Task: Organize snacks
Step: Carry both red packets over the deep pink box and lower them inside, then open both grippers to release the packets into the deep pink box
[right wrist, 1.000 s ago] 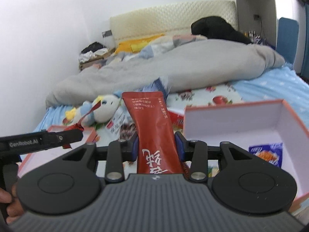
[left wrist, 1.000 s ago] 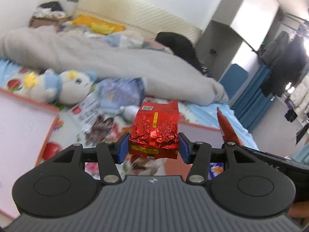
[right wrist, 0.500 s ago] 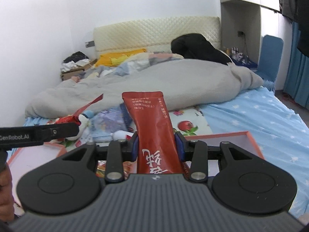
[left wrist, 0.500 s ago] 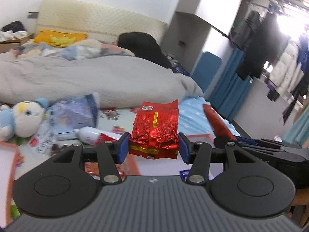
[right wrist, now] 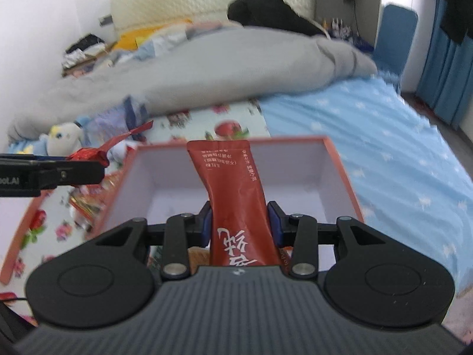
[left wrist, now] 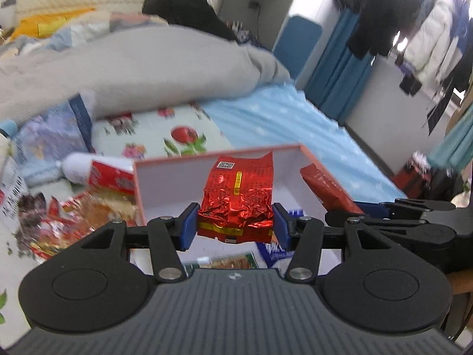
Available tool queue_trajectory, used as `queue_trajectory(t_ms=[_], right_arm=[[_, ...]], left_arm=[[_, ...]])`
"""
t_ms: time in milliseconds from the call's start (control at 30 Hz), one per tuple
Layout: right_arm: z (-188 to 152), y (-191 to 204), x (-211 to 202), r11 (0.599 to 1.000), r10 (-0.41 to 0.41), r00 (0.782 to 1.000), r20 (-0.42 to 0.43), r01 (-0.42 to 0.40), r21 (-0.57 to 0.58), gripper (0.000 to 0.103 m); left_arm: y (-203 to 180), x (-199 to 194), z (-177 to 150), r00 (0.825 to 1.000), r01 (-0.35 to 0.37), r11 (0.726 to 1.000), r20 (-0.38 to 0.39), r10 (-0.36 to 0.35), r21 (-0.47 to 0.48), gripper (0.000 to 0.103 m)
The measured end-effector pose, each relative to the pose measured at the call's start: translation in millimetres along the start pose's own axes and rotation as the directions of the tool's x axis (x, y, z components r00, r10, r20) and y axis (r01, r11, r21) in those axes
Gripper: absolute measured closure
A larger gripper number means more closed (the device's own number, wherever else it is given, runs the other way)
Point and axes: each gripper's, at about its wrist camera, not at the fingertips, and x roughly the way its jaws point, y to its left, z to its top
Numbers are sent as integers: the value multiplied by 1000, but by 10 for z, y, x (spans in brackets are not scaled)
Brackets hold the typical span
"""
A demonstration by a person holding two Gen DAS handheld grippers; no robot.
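The likeliest slip was a packet landing outside the box [right wrist: 340, 159]: both tools hung above its open mouth, close together, and a release made too near the orange rim could have sent a snack onto the bed [right wrist: 384, 136]. The crinkled foil packet [left wrist: 236, 198] looked slippery and light, so it might have fluttered sideways (the frames were blurred, which suggested the tools were moving). The two tools could also have knocked each other, since the right tool showed just beside the left one in the left wrist view.

The left tool [left wrist: 235, 226] was closed on the foil packet, pinched low between its blue pads with most of the packet standing up ahead of them. The right tool [right wrist: 239, 226] gripped the long dark-red pouch [right wrist: 233, 189] around its waist, its top leaning over the box's white inside. A few snacks already lay in the box; others were scattered on the bed to the left.
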Motion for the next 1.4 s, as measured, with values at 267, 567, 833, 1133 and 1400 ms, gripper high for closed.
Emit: queue_trajectory(t_ms=[267, 567, 833, 1133, 1400], right_arm=[[-275, -223, 323, 1000, 7, 994, -110, -6, 9, 62], [-408, -393, 480, 998, 35, 989, -144, -27, 58, 61], [-414, -443, 433, 997, 42, 990, -135, -32, 75, 38], [-246, -303, 86, 996, 57, 998, -12, -56, 74, 34], [-212, -69, -245, 994, 71, 989, 128, -81, 73, 34]], left_arm=[[-57, 535, -176, 992, -13, 1000, -128, 13, -5, 45], [-43, 777, -337, 982, -11, 1000, -191, 7, -24, 45], [-50, 677, -344, 985, -48, 999, -169, 44, -19, 26], [-107, 199, -243, 997, -42, 999, -62, 42, 5, 26], [-87, -378, -309, 995, -78, 997, 61, 76, 25, 26]])
